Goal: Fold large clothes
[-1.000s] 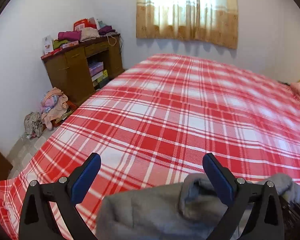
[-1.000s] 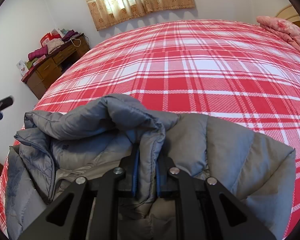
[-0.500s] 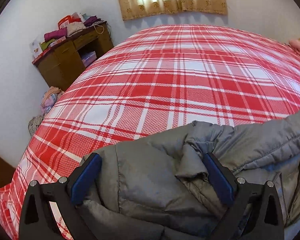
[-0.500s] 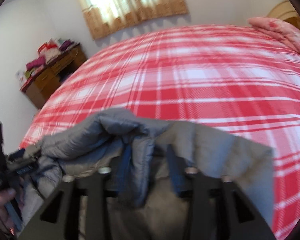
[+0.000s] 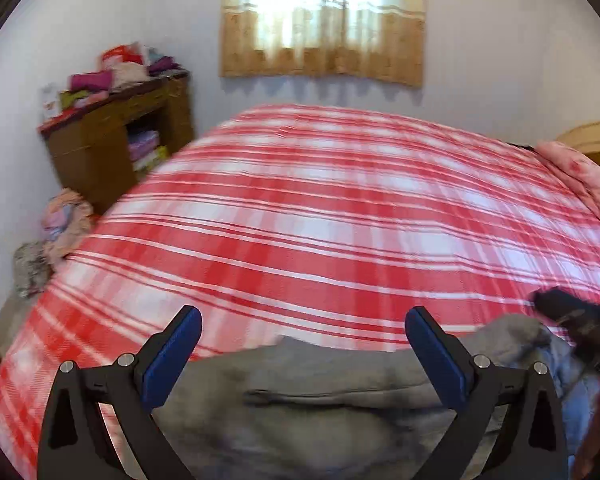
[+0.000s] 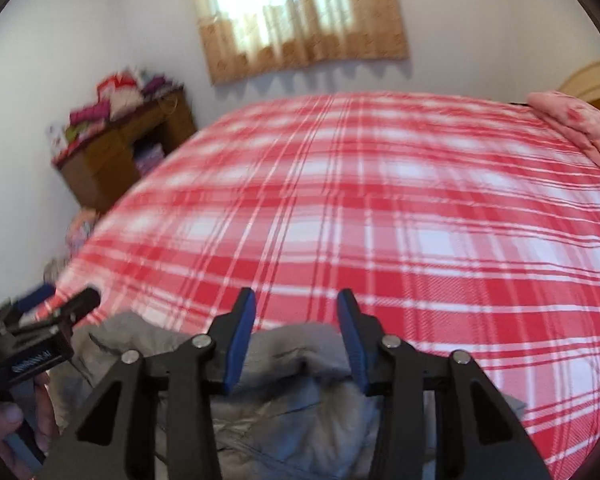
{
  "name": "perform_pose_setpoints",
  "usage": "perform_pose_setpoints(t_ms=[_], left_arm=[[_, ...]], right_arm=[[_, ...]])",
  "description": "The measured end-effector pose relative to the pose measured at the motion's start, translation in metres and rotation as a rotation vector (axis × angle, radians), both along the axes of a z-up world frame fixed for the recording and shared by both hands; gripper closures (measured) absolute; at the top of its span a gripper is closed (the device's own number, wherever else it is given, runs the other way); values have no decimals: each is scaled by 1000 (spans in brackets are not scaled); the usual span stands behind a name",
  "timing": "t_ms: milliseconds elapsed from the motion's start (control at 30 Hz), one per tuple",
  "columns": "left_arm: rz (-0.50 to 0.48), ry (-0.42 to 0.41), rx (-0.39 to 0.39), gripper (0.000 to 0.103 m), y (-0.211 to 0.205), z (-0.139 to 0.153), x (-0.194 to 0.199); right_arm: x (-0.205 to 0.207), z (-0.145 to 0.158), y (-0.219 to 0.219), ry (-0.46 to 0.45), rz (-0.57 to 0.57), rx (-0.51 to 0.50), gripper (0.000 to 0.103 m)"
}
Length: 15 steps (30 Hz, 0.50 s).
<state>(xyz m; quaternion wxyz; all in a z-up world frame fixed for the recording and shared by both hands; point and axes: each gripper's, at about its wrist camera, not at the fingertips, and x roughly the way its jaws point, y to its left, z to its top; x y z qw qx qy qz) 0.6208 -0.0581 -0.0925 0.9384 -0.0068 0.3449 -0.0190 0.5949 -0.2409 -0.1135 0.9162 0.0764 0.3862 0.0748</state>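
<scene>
Surroundings: I see a cluttered wooden desk point(image 5: 116, 140) beside the plaid bed point(image 5: 340, 220).
Tongs: left gripper point(image 5: 302, 334) and right gripper point(image 6: 296, 312) both spread above the grey jacket point(image 5: 320, 400), holding nothing.
Writing: left tool's label looks too blurred to read.

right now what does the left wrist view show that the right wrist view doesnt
Only the left wrist view shows the left hand-held gripper head-on, open wide above the grey jacket, and the right hand-held gripper's dark body at its right edge.

Only the right wrist view shows the right hand-held gripper head-on, open narrower over the jacket, plus the person's fingers holding the left one at its left edge.

Both show the red plaid bed, curtained window, wooden cabinet and pink pillow.
</scene>
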Motion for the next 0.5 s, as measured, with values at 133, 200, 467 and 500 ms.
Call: perform_pose_setpoints(t_ms=[133, 200, 467, 500], left_arm=[[-6, 82, 54, 1, -18, -47, 4], [10, 141, 43, 1, -15, -68, 6], [32, 166, 39, 1, -14, -83, 8], [34, 166, 41, 1, -14, -84, 8]], right_arm=[[-13, -39, 5, 61, 9, -1, 63], [-18, -49, 1, 76, 5, 14, 63], [-25, -58, 0, 55, -6, 26, 65], [-25, -59, 0, 55, -6, 28, 65]])
